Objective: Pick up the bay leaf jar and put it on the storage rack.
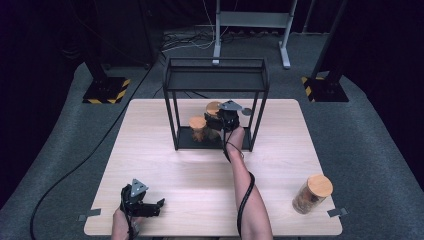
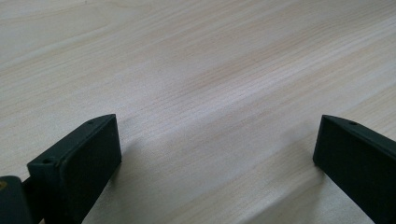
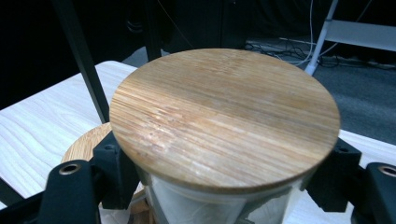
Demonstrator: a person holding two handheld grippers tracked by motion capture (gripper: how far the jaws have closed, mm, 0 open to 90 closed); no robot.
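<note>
The right gripper (image 1: 220, 121) has its jaws clamped on a jar (image 3: 224, 121) inside the rack (image 1: 216, 75) — next, set it down and release; the left gripper (image 1: 161, 204) rests with jaws apart.

The table (image 2: 196, 84) is pale wood with fine straight grain and a smooth matt finish. On the rack (image 1: 216, 75), a frame of thin black matt metal bars, the held jar (image 3: 224, 205) is clear glossy glass under a bamboo lid (image 3: 224, 116), striped and satin-smooth. The grippers' jaws look like matt black plastic with small screw holes
</note>
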